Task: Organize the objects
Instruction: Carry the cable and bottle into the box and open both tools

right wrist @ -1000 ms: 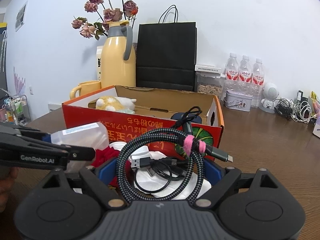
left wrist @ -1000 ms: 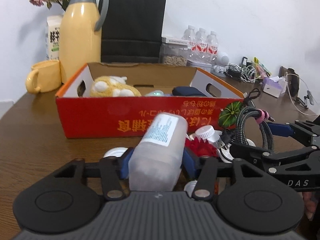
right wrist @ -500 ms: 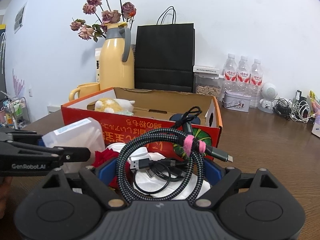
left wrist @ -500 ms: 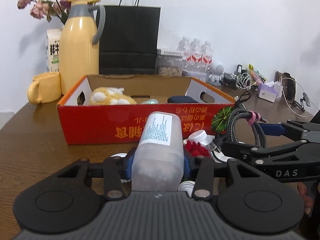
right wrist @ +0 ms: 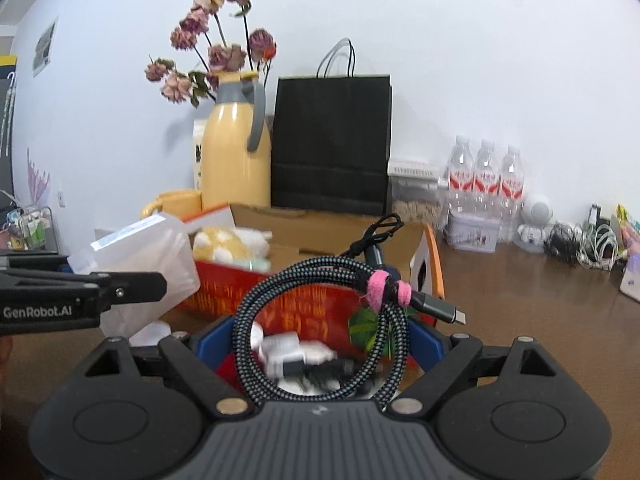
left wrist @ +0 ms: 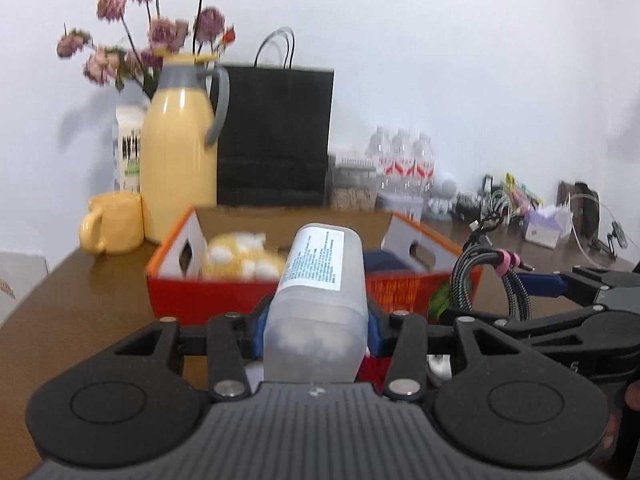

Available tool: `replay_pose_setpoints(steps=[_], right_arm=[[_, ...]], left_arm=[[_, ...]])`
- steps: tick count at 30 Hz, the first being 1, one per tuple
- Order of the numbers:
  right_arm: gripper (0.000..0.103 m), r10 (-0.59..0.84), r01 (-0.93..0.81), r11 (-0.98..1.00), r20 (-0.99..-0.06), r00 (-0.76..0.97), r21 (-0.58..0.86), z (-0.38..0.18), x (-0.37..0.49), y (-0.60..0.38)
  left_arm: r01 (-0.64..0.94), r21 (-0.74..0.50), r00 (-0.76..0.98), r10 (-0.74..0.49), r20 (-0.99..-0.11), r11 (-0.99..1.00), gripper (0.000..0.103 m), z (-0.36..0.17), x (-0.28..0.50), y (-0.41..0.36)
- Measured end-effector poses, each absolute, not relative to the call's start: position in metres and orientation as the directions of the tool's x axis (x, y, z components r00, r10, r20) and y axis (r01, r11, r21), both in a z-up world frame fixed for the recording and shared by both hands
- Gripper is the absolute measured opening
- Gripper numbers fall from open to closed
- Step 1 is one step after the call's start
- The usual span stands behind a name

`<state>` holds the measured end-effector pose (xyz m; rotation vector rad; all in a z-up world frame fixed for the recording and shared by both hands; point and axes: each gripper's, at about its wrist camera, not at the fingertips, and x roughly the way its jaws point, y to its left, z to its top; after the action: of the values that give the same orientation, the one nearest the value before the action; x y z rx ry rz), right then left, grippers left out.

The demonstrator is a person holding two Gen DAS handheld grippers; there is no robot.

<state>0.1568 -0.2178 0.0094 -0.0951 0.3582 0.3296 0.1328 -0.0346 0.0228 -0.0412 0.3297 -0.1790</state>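
Observation:
A translucent plastic bottle [left wrist: 320, 264] with a printed label lies lengthwise in my left gripper [left wrist: 316, 320], which is shut on it and holds it off the table before the red cardboard box [left wrist: 188, 300]. The right wrist view shows that bottle [right wrist: 148, 248] and my left gripper [right wrist: 116, 280] from the side. My right gripper [right wrist: 324, 332] is shut on a coiled braided cable [right wrist: 320, 276] with a pink tie, held upright in front of the box [right wrist: 296, 304]. A yellow plush toy [left wrist: 236, 258] sits in the box.
Behind the box stand a yellow thermos [left wrist: 180, 160] with dried flowers, a yellow mug [left wrist: 112, 222], a black paper bag [left wrist: 276, 136] and water bottles [left wrist: 400, 160]. Small loose items, including a white bottle [right wrist: 288, 350] and a green striped ball [right wrist: 364, 326], lie below my right gripper.
My left gripper has risen and tipped up with the bottle, so the box now sits lower in its view. The right gripper and its cable have stayed about where they were.

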Motion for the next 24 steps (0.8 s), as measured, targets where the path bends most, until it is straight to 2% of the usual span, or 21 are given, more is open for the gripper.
replay_pose_setpoints(steps=[8,13,18,24], right_arm=[[0.089,0.316,-0.347,0.936,-0.289,0.904,-0.063,0.044,0.185,-0.199],[0.089,0.312,-0.337,0.94,-0.275,0.91,-0.049,0.053,0.219,-0.19],[0.089,0.293,-0.321,0.946,-0.289,0.911,-0.054,0.047,0.261,-0.183],[0.089,0.297,-0.318,0.948,-0.362,0.884,0.003,0.025,0.297,-0.187]], left_arm=[[0.137,-0.099,0.953,-0.159,-0.257,0.986,0.045,0.058,0.169,-0.035],[0.103,-0.12,0.957,-0.131,-0.257,0.987,0.045,0.064,0.205,-0.037],[0.083,-0.129,0.949,-0.118,-0.293,0.988,0.045,0.052,0.251,-0.038],[0.084,-0.148,0.939,-0.128,-0.319,0.985,0.045,0.041,0.29,-0.036]])
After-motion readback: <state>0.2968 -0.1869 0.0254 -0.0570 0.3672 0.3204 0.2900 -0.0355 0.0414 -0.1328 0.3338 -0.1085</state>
